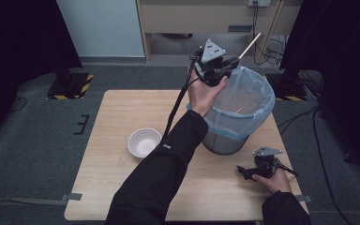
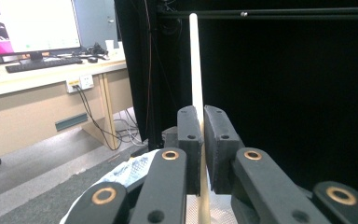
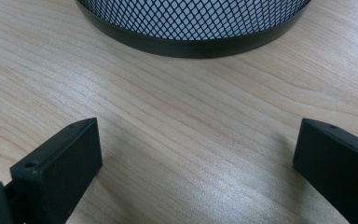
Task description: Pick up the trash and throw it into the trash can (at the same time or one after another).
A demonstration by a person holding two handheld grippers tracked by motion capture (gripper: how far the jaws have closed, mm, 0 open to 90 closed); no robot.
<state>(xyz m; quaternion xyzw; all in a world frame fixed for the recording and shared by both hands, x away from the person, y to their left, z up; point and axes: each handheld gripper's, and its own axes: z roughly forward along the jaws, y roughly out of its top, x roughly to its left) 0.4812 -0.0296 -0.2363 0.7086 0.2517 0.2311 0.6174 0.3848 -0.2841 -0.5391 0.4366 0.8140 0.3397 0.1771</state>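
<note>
From the high view, the left tongs (image 1: 231, 62) are raised above the near rim of a mesh wastebasket (image 1: 240, 112) lined with a pale blue bag, and they pinch a single wooden chopstick (image 1: 250, 45) that angles up and away past the bin's far edge; a second thin stick seems to lie inside the bag already. A white bowl (image 1: 144, 141) stands on the bench (image 1: 108, 154) to the left of the bin, and the right tongs (image 1: 244, 172) rest low on the bench just beside the bin's base. In the left gripper view, the jaws are closed hard on the chopstick (image 2: 195, 70), which runs straight up between the pads, with the crinkled bag showing below. In the right gripper view, the jaws stand wide apart with nothing between them over bare wood grain, the wastebasket's dark base ring (image 3: 191, 44) just ahead. The step in hand looks like discarding the chopstick: it is carried over the bin but not yet released. The next move calls for tipping the stick down over the opening and parting the left jaws so it drops inside, not across the rim.
</note>
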